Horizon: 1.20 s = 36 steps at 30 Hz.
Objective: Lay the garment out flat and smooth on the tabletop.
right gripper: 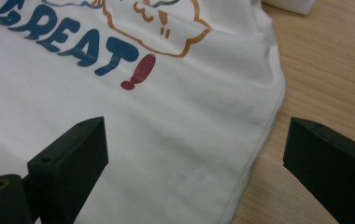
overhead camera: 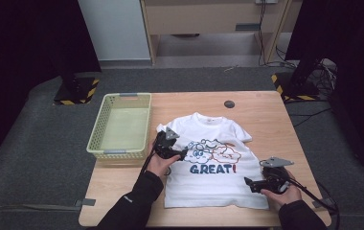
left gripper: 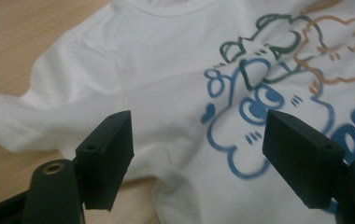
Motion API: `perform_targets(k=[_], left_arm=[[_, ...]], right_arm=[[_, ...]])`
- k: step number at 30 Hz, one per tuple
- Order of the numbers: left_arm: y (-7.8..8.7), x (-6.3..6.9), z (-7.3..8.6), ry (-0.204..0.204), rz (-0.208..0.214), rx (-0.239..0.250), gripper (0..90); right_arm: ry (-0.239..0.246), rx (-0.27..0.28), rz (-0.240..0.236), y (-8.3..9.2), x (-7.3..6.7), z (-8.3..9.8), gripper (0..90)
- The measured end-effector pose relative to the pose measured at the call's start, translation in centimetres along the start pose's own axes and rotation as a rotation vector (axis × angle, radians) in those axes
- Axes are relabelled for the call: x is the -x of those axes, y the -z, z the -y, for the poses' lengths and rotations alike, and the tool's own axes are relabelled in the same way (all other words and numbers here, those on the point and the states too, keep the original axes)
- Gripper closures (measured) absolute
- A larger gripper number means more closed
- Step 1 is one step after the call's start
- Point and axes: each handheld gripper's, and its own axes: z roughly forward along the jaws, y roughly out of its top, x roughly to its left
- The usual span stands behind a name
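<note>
The white T-shirt [overhead camera: 213, 165] lies face up and spread flat on the wooden table [overhead camera: 266, 110], neck toward the far edge, both short sleeves out to the sides, the cartoon clouds and the word "GREAT!" showing. It looks mostly smoothed, with a few soft creases near the armpit on my left side. No fold has been made in it that I can see, so I judge the work, whether folding or packing away, to be at its very beginning: the shirt is laid out, and everything after that remains.

My left gripper [overhead camera: 182, 154] hangs over the chest of the shirt, just by the blue cloud. Its jaws stand apart with nothing between them, the cloth lying below untouched; in the left gripper view I see the sleeve and print through the gap. My right gripper [overhead camera: 251, 184] sits at the lower right corner of the shirt, jaws spread wide and straddling the side hem [right gripper: 259, 140], one over cloth and one over bare wood, gripping nothing.

To the left of the shirt, at the table's far left corner, stands a pale green basket [overhead camera: 98, 132] with nothing in it. A small dark disc [overhead camera: 229, 104] lies on the wood beyond the collar.
</note>
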Motion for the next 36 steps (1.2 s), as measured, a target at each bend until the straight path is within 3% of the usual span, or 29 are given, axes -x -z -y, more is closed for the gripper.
perform_targets(k=[8, 11, 15, 20, 29, 36], left_arm=[[1.9, 1.8, 3.4, -0.031, 0.021, -0.061, 22.5], [2.5, 2.4, 4.5, -0.037, 0.02, -0.08, 21.1], [2.9, 3.3, 5.7, -0.047, 0.029, -0.11, 20.9], [3.4, 3.9, 6.5, -0.086, 0.014, -0.126, 19.9], [4.0, 3.9, 7.7, -0.058, 0.02, -0.144, 16.6], [4.8, 4.5, 8.2, -0.107, 0.0, -0.14, 16.2]], right_arm=[[-0.024, 0.091, 0.032, 0.8, 0.6, -1.0, 8.4], [-0.008, 0.113, 0.053, 0.9, 0.6, -1.5, 9.1], [-0.023, 0.119, 0.063, 0.5, 0.9, -2.2, 8.9], [-0.031, 0.135, 0.101, 0.2, 1.6, -3.6, 8.3], [-0.057, 0.146, 0.151, -0.1, 2.7, -5.5, 7.6], [-0.061, 0.179, 0.175, -0.6, 3.1, -8.0, 7.9]])
